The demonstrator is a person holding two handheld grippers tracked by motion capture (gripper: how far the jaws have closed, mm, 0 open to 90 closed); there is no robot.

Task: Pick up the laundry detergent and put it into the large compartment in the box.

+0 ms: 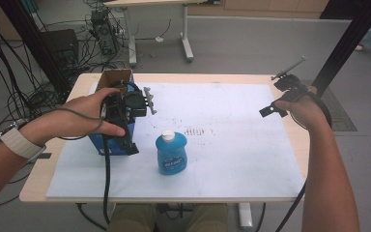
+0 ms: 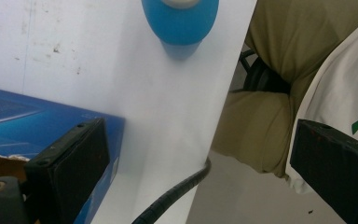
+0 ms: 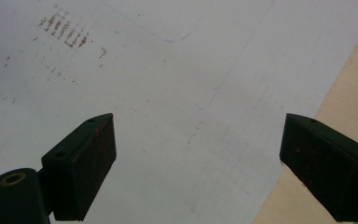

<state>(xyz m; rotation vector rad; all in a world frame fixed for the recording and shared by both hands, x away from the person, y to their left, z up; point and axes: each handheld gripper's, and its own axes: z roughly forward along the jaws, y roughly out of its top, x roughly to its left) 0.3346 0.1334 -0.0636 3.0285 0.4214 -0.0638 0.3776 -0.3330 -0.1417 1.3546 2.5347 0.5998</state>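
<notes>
A blue bottle (image 1: pixel 171 153) with a white cap stands upright near the middle of the white sheet (image 1: pixel 236 154); its rounded blue body (image 2: pixel 180 21) sits at the top of the left gripper view. A blue box (image 1: pixel 99 143) with an open cardboard top stands at the left. My left gripper (image 1: pixel 125 135) hangs over that box's near side, pointing back toward the person. Its jaws stand wide apart with nothing between them (image 2: pixel 198 135), and one jaw is beside the box's blue edge (image 2: pixel 37 121). My right gripper (image 1: pixel 276 96) hovers at the table's right, open over bare sheet (image 3: pixel 198 140).
The white sheet covers most of a wooden table (image 1: pixel 297 145), whose bare edge (image 3: pixel 349 93) lies just right of the right gripper. A black cable (image 2: pixel 177 191) hangs over the near edge by the person's lap (image 2: pixel 261 126). Cables, a desk and black posts stand beyond the table.
</notes>
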